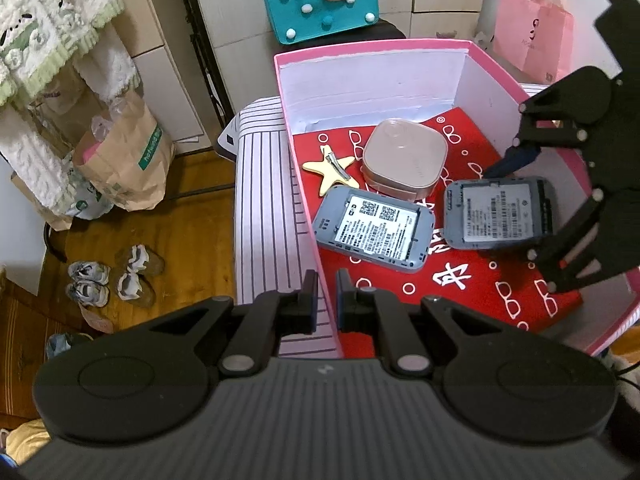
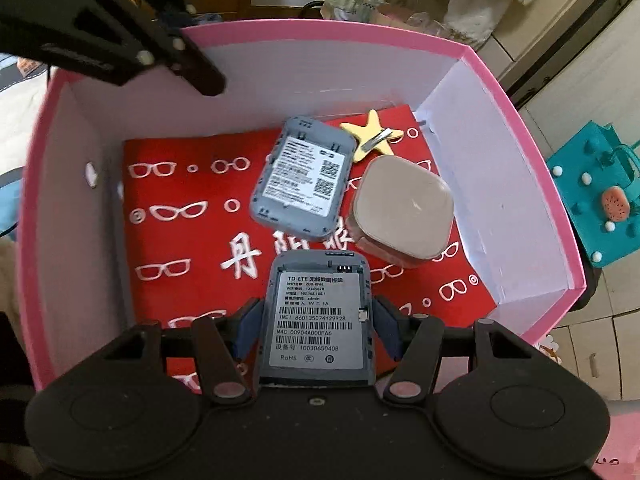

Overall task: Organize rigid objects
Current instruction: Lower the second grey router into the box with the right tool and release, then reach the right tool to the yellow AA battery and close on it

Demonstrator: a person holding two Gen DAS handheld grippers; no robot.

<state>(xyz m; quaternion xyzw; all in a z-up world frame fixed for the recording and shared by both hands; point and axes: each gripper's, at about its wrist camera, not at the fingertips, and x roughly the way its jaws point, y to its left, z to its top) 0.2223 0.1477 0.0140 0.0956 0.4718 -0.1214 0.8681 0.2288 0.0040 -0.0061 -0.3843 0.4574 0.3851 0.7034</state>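
The second grey router is being gripped across its sides by the right gripper, low inside the pink box. It should be lowered flat onto the red cloth, clear of the first router, before release. The left gripper is being kept clamped on the box wall.

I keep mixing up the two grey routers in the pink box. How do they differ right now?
The nearer grey router sits between the right gripper fingers; the farther grey router lies free on the red cloth. The nearer one's label shows barcodes and printed lines, the farther one's label shows two QR codes. The farther one lies beside the star hair clip; the nearer one lies apart from it. Both are grey, rounded, label side up.
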